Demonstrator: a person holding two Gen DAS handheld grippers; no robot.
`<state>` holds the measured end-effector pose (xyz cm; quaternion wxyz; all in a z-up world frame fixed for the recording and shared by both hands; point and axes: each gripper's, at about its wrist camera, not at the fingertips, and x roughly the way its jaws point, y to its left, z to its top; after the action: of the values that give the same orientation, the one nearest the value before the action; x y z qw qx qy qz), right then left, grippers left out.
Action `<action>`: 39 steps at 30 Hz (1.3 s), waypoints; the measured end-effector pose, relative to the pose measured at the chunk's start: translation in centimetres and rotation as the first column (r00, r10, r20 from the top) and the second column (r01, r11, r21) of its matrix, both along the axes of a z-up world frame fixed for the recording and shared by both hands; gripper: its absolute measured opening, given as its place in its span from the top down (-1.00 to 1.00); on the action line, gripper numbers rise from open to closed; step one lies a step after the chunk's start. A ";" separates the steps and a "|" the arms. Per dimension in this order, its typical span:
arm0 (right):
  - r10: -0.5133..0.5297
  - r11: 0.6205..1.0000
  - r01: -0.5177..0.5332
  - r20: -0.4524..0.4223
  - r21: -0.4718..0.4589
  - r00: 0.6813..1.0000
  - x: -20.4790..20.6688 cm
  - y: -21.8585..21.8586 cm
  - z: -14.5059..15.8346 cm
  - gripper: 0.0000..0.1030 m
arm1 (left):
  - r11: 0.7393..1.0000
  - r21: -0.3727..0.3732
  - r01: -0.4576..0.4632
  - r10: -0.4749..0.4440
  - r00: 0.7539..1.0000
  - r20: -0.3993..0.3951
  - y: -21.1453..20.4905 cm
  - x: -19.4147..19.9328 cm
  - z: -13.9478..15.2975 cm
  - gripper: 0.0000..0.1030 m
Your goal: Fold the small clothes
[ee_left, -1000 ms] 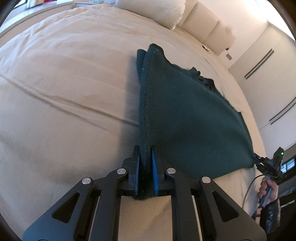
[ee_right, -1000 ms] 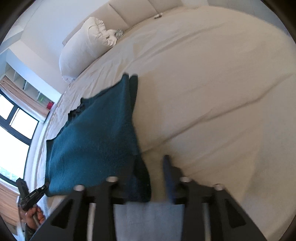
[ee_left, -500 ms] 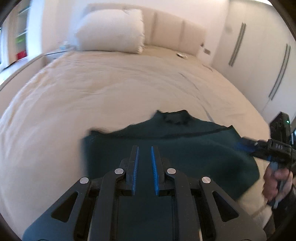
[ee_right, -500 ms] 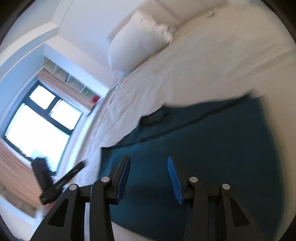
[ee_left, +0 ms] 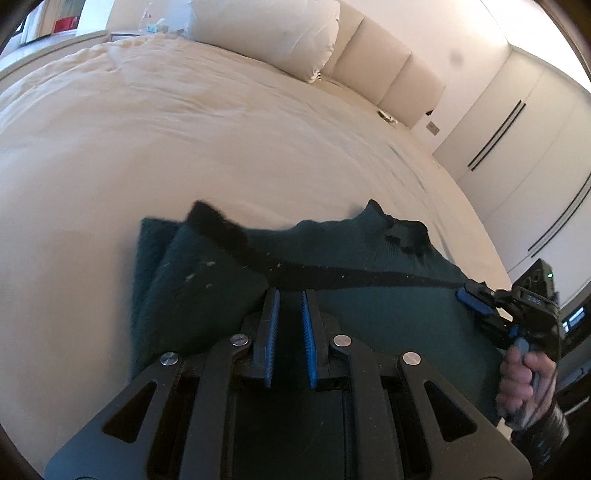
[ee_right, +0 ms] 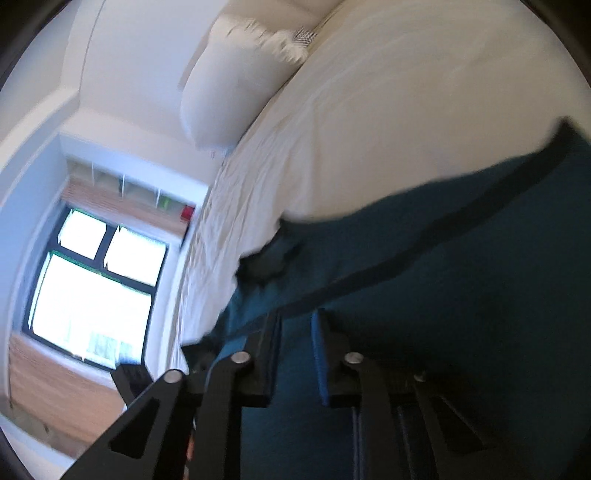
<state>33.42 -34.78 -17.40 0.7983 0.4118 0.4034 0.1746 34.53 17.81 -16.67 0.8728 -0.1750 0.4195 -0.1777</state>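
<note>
Two claws hang over a dark green sweater (ee_left: 388, 317) spread on the cream bed (ee_left: 184, 147) — a second ago it hung stretched in a peak between them. Left claw (ee_left: 290, 325) is clenched, nothing visibly between its pads. Right claw (ee_right: 295, 350) has just been closing from a wider gap — now clenched too, the sweater lying beneath it. One white pillow (ee_left: 266, 33) rests at the headboard.

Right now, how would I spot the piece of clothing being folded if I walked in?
Look at the big cream bed with the white pillow at its head. Near its foot lies a dark green knitted garment, partly folded over itself. It is the only dark thing on the pale sheet, crossed by a black stripe.
</note>
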 end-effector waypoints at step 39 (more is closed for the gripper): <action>0.001 1.000 -0.002 0.088 0.007 0.996 -8.0 5.5 4.2 -0.19 | 0.956 -0.257 -0.141 0.105 0.983 -0.150 9.9 -11.6 2.3 -0.62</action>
<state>25.42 -29.25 -13.21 0.8138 0.4060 0.3674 0.1946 22.94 27.69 -14.40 0.8205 -0.3280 0.4380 -0.1655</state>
